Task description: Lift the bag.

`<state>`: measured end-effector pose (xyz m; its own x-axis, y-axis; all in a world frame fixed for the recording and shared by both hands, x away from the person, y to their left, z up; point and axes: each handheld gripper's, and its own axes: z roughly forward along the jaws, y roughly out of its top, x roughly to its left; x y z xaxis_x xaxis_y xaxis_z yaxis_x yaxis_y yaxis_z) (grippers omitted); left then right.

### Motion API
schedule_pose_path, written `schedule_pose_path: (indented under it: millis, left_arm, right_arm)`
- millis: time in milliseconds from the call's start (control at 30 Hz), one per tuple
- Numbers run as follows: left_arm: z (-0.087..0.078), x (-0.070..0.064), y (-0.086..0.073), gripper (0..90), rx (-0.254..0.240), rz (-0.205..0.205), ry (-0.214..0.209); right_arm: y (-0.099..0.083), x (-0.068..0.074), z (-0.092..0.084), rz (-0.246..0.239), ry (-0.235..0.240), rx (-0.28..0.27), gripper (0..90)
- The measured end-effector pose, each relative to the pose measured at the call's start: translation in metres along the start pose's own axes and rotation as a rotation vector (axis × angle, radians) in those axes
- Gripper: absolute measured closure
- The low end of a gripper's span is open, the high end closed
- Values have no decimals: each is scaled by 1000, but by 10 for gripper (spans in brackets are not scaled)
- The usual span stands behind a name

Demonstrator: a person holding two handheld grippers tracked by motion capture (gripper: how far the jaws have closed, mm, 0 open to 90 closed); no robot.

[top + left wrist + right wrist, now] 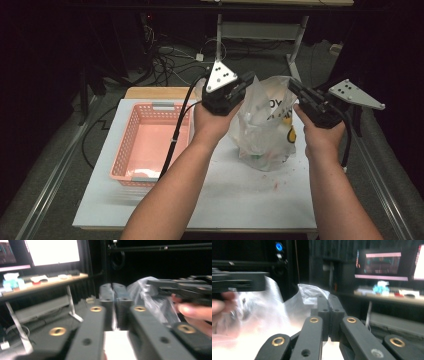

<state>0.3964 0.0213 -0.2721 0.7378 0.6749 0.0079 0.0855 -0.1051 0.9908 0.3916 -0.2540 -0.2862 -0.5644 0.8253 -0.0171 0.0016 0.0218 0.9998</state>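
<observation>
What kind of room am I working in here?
Probably a lab or recording workspace: lit monitors on a side desk, loose cables on the floor, dark curtained surroundings, and a white table.

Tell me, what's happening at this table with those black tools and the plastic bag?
A person holds a black gripper in each hand. The left gripper and the right gripper each pinch a top edge of a clear plastic bag, standing on the white table with things inside. Both sets of jaws look shut. A pink basket sits to the left.

Right gripper [328,298] fingers pressed together on clear plastic bag [312,293] edge.
</observation>
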Motion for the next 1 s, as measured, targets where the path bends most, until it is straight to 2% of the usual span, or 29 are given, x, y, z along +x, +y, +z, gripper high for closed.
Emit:
schedule_pose_path:
  millis: [100, 167, 233, 333, 367, 400, 433, 533, 633, 733, 900, 933, 1000]
  left_arm:
    - [-13, -6, -21, 672, 32, 17, 11]
    - [-27, -11, -34, 584, 39, 43, 26]
    - [-46, -17, -47, 522, 37, 49, 41]
    - [-78, -22, -66, 462, 19, 34, 50]
    - [-88, -23, -73, 440, 16, 13, 49]
    - [-95, -24, -81, 417, 32, -14, 34]
    - [-99, -25, -89, 398, 60, -18, 30]
    - [-103, -26, -112, 364, 123, -53, 24]
    - [-99, -25, -128, 309, 188, -89, 6]
    - [-98, -28, -141, 274, 220, -88, -15]
    - [-96, -33, -152, 203, 233, -100, -48]
    - [-95, -33, -154, 203, 231, -105, -52]
    - [-93, -35, -157, 144, 245, -108, -57]
  right_arm:
    - [-17, -6, 4, 9, -14, 48, 900]
    - [-25, -7, 4, 15, -15, 69, 896]
    - [-30, -7, 2, 7, -9, 82, 889]
    - [-33, -3, -4, -4, 2, 80, 874]
    - [-33, -1, -6, -7, 6, 79, 861]
    - [-34, 1, -9, -9, 17, 79, 840]
    - [-34, 3, -11, -12, 29, 76, 809]
    - [-32, 11, -19, -24, 53, 66, 737]
    - [-30, 19, -29, -34, 67, 53, 669]
    - [-34, 21, -39, -36, 72, 62, 604]
    - [-61, 17, -46, -27, 80, 150, 402]
    - [-69, 16, -47, -16, 82, 170, 371]
    - [-88, 15, -49, 4, 88, 220, 307]
